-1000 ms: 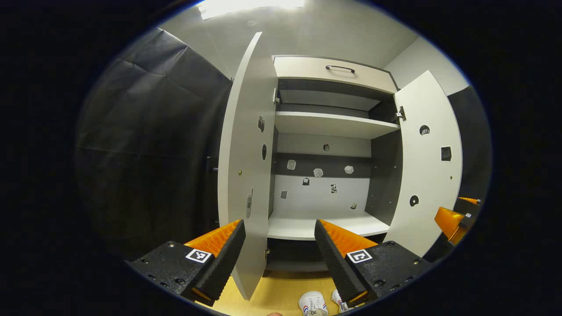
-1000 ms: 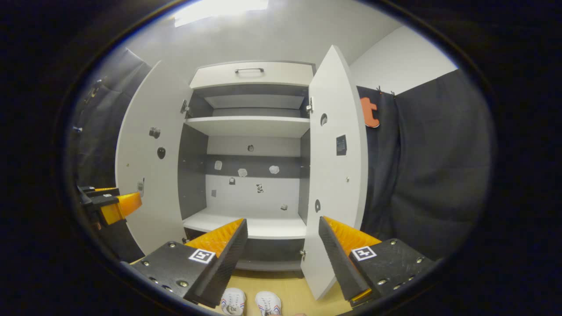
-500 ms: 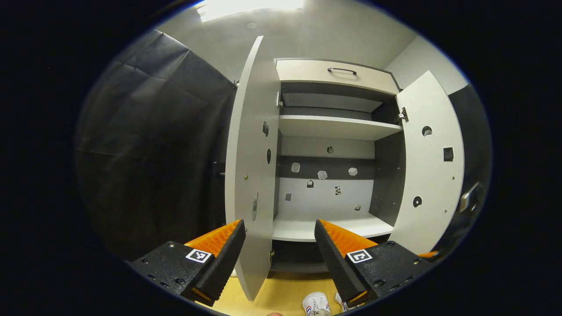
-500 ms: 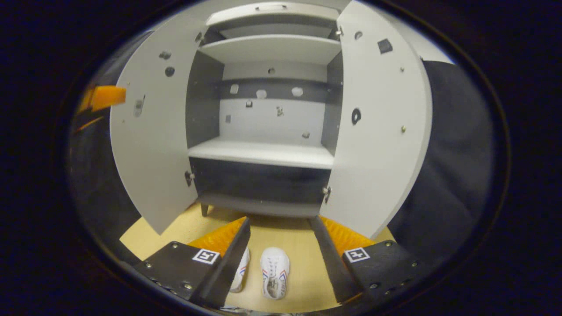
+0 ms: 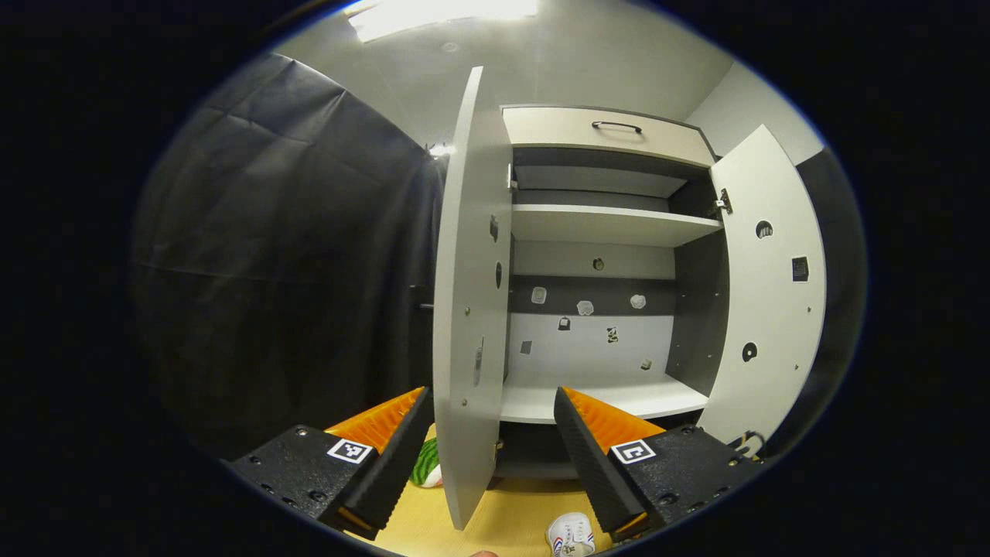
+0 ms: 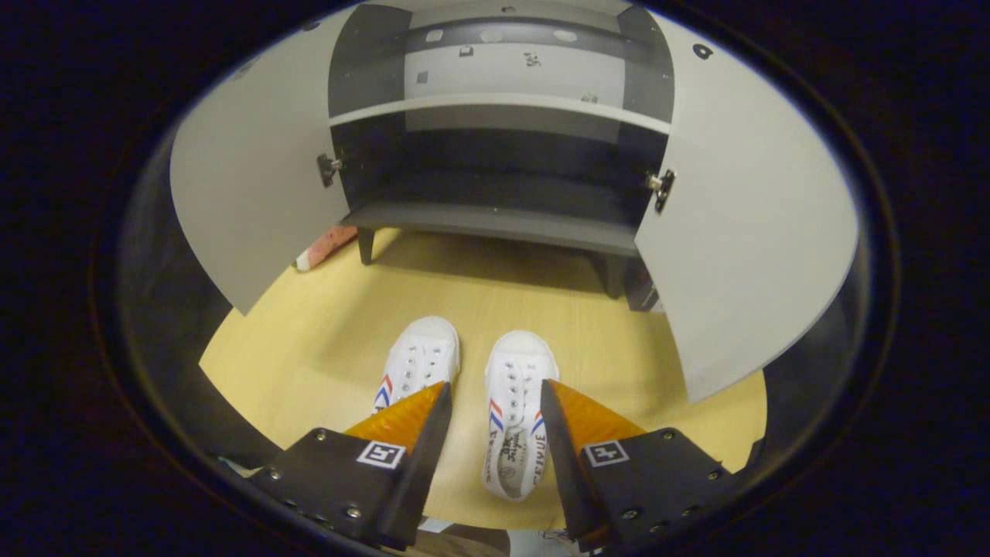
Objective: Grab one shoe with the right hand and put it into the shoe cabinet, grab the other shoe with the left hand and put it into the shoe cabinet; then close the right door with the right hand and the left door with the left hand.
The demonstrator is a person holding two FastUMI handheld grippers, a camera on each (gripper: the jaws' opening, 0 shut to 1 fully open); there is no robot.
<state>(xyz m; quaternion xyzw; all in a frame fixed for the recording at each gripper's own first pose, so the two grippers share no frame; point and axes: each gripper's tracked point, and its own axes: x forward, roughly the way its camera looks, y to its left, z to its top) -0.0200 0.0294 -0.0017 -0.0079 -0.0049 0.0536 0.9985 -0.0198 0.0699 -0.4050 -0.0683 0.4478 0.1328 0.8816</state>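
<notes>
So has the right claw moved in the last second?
Yes. The right claw has tipped down: the cabinet slid up its view, and both shoes now lie on the floor between its open fingers.

i log: left gripper view bright, glare from white rectangular ceiling light panel (image 5: 441, 9); right gripper view dimmer, slightly soft; tall white cabinet doors (image 6: 742, 232) bow at edges; shadow under cabinet.

The left gripper view looks level, straight ahead past the left door's edge (image 5: 464, 309) into the shoe cabinet (image 5: 603, 224). The right gripper view tilts down, near the white sneakers (image 6: 514, 410) on the floor (image 6: 325, 340). Both share the cabinet's shelves and doors.
</notes>
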